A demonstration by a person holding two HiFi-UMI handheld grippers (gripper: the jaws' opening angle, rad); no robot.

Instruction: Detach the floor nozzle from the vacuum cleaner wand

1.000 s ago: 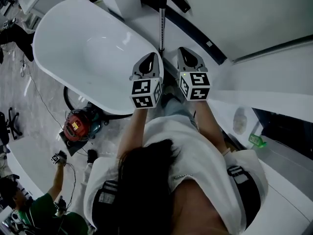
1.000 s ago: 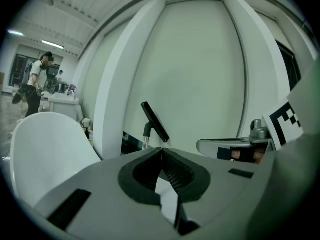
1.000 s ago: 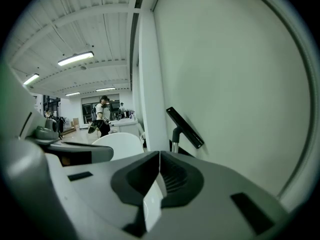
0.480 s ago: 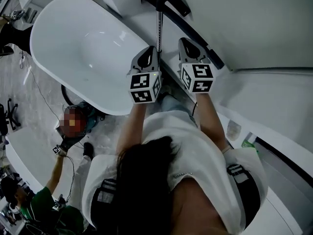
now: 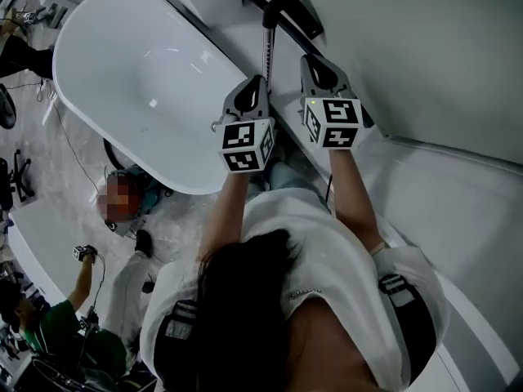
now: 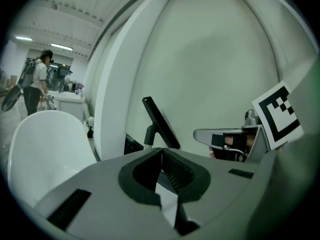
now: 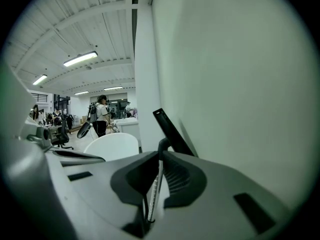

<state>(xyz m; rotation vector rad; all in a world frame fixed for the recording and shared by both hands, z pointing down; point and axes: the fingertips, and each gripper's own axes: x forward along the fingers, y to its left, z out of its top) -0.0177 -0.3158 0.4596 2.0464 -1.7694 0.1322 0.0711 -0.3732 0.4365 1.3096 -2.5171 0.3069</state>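
Head view: I see the wand (image 5: 265, 51) lying on a white ledge (image 5: 214, 2) beside the bathtub (image 5: 147, 80), with its floor nozzle (image 5: 282, 6) attached and resting against the wall. Left gripper view: my left tongs (image 6: 161, 151) are closed and empty. Right gripper view: my right tongs (image 7: 159, 156) are closed too, with the wand beyond them.
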